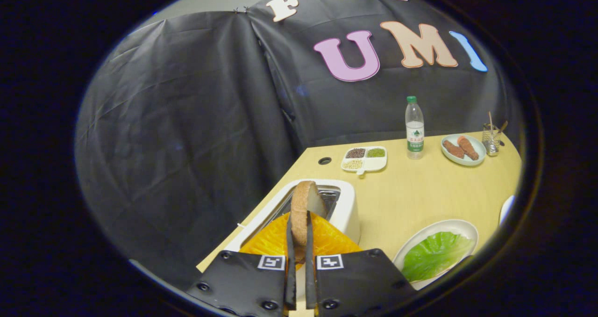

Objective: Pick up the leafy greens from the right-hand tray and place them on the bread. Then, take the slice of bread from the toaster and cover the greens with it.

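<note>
The hand-held gripper (299, 256) is clamped on the slice of bread (302, 209): both fingers press its flat faces, and the slice stands on edge between them, its long axis running straight ahead along the fingers. It sits over the slot of the white toaster (343, 207), seemingly lifted partly clear (how far its lower edge is out cannot be told).

The target lies to the right of the fingers and a little nearer than the toaster: a white plate (460, 227) on the wooden surface (411, 195), carrying the leafy greens (434, 254). The greens hide whatever bread lies beneath them.

So the coming move looks to be a rightward carry, and it turns on rotation: the slice is held upright while the greens lie flat, so it must be tipped onto its face before it can cover them squarely.
</note>
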`<state>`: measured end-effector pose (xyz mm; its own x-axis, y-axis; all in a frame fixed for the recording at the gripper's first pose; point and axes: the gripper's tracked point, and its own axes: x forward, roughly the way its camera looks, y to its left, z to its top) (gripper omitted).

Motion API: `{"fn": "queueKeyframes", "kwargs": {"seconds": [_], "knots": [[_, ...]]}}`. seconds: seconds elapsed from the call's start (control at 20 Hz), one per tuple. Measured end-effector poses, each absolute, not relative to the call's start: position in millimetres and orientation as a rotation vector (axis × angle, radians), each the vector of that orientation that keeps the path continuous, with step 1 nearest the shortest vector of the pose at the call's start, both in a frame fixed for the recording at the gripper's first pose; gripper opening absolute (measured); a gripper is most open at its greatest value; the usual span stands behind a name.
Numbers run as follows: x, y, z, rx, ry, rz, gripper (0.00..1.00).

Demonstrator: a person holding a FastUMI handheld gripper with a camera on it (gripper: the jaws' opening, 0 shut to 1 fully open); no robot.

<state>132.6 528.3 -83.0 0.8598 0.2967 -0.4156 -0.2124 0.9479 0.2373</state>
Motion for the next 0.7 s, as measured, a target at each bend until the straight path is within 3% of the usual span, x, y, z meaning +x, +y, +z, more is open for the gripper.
{"fn": "queueKeyframes", "kwargs": {"seconds": [0.7], "knots": [[120.5,514.5,-16.7,0.257,0.327,0.302,0.1]]}}
